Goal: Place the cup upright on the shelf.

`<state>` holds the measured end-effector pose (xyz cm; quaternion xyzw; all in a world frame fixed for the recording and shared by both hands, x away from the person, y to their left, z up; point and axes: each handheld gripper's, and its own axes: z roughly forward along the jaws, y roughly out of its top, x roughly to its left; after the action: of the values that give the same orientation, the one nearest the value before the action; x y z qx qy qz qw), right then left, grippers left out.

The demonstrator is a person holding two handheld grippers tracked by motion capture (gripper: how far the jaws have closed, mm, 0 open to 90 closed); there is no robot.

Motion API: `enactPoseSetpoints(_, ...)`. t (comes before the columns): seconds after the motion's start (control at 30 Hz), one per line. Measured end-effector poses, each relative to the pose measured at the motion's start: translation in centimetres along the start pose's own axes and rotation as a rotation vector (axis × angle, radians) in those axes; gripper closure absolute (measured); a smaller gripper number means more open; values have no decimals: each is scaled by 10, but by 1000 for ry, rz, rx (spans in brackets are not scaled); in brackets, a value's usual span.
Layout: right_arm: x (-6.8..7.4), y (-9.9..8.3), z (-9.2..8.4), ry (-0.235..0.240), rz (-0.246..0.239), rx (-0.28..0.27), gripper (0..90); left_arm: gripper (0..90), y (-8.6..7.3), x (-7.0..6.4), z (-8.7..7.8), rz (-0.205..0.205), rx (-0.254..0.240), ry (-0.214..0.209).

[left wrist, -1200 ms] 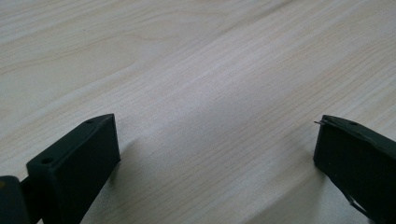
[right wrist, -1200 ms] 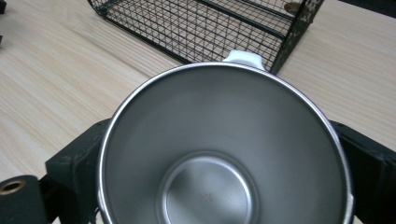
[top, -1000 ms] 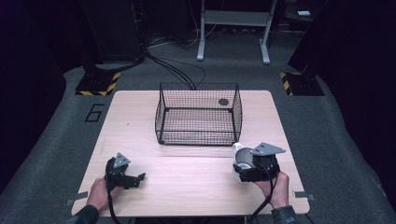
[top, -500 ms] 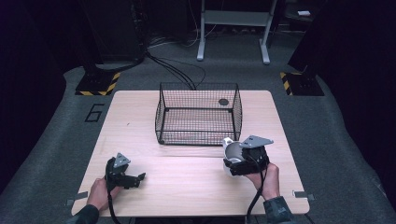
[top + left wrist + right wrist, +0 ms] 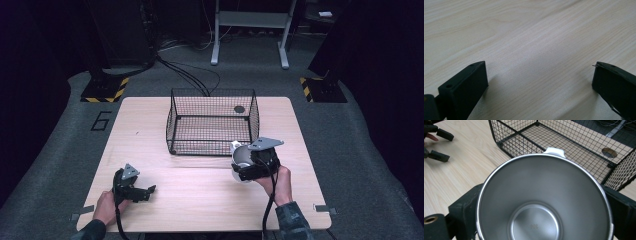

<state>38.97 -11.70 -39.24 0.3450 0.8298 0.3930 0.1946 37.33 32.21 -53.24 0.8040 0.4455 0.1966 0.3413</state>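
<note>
A steel cup [image 5: 242, 156] with a white handle tab [image 5: 554, 151] is clamped between the jaws of my right gripper [image 5: 244, 164], just off the near right corner of a black wire basket [image 5: 172, 122]. The right gripper view looks straight into the cup's empty bowl [image 5: 536, 202], with a jaw on each side and the basket [image 5: 574, 147] close behind it. My left gripper [image 5: 148, 192] rests low on the wooden table [image 5: 200, 205] at the near left. Its jaws stand wide apart over bare wood [image 5: 539, 82] with nothing between them. It also appears as the left gripper [image 5: 442, 145] in the right gripper view.
The basket holds nothing and stands at the table's middle back. A dark round hole [image 5: 239, 109] in the tabletop shows through its far right corner. Cables [image 5: 190, 77] and a metal stand [image 5: 250, 35] lie on the floor beyond the table.
My right gripper has carried the cup leftwards and a little towards the basket's near right corner. The left gripper has stayed put.
</note>
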Motion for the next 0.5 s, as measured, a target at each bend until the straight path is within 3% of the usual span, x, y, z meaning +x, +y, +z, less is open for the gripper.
enactPoseSetpoints(0.5, -4, 33, 4, 24, -19, -26, 56, 3, 0, 0, 0, -1, 0, 0)
